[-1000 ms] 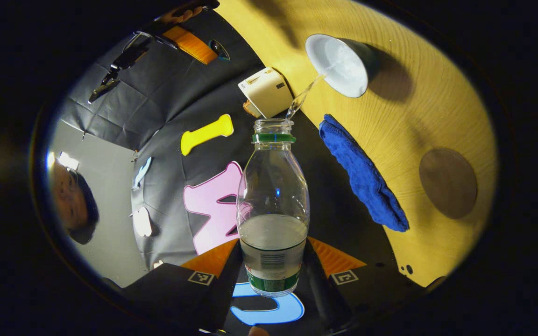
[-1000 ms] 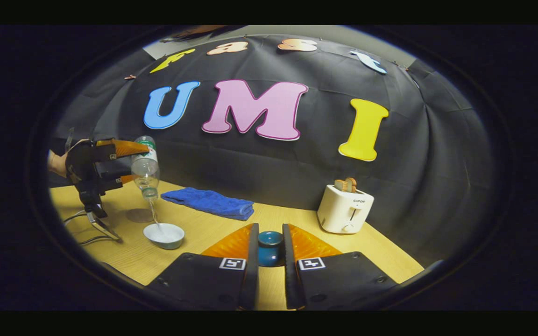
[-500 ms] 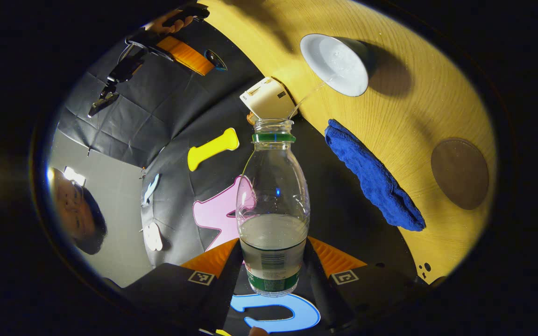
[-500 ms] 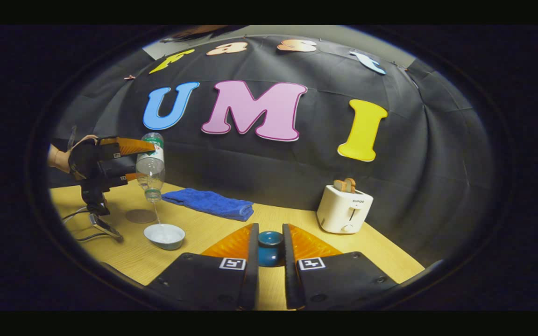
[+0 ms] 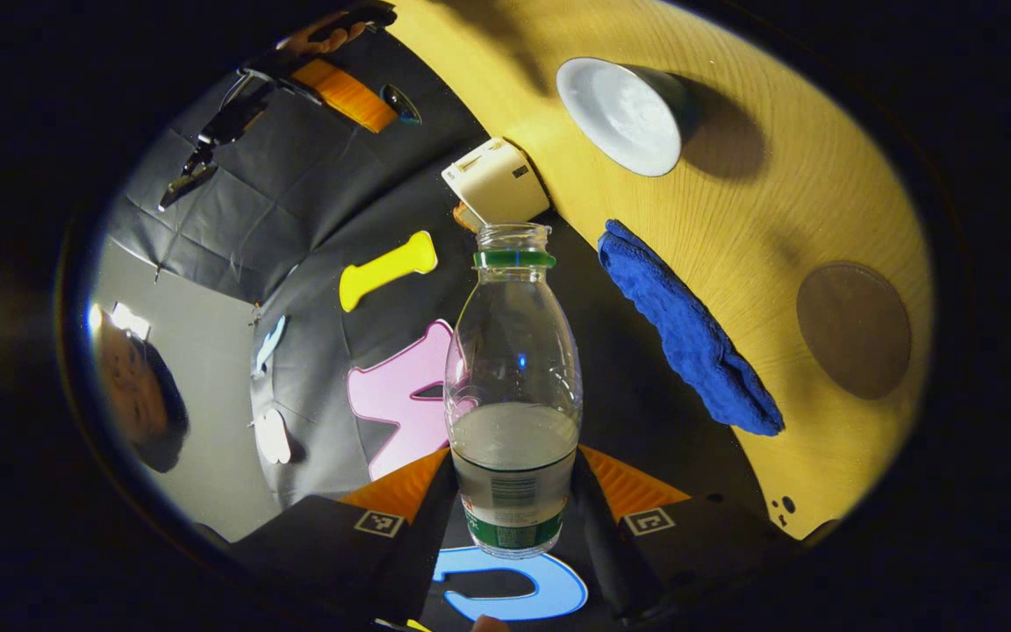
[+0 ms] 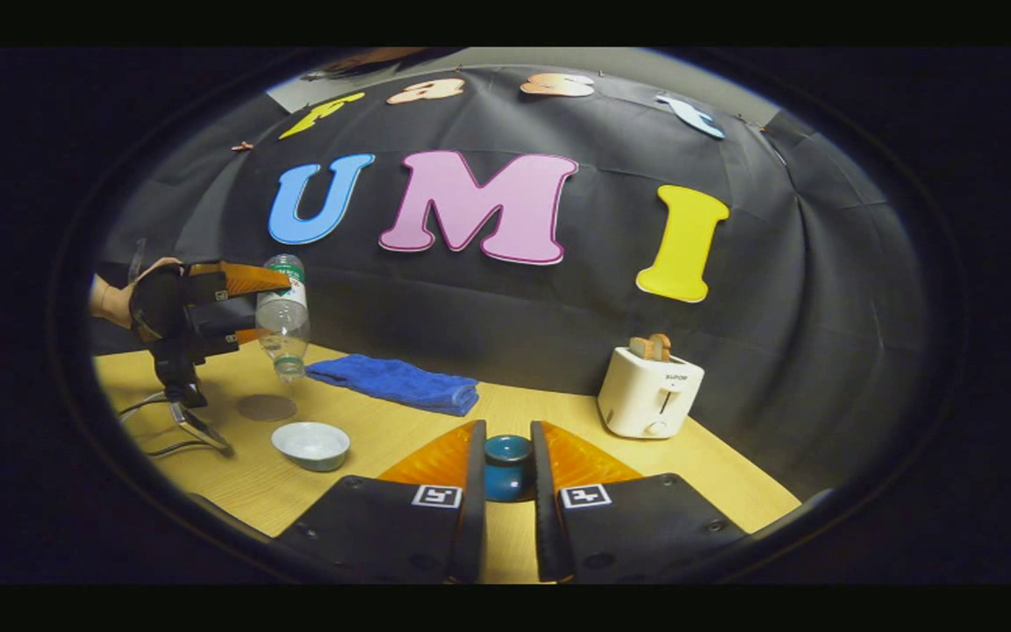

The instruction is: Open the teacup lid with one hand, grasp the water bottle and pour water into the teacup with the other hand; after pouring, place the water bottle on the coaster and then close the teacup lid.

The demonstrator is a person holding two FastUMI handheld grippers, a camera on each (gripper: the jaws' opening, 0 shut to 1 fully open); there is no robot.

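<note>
A clear water bottle, uncapped and part full, sits between my left gripper's two fingers, which are shut on its lower body. In the right gripper view the bottle hangs tilted, neck down, above the table, with no stream leaving it. The teacup, white inside, stands open on the table; it sits below and right of the bottle's mouth. A round brown coaster lies bare beside it. My right gripper is shut on the blue teacup lid, held over the table right of the cup.
A folded blue towel lies at the back of the wooden table. A white toaster with bread in it stands at the right. Cables and a metal stand sit at the left edge.
The water stream from the bottle into the teacup has stopped. The left gripper has pulled the bottle slightly back from the cup. The right gripper and lid have not moved.
</note>
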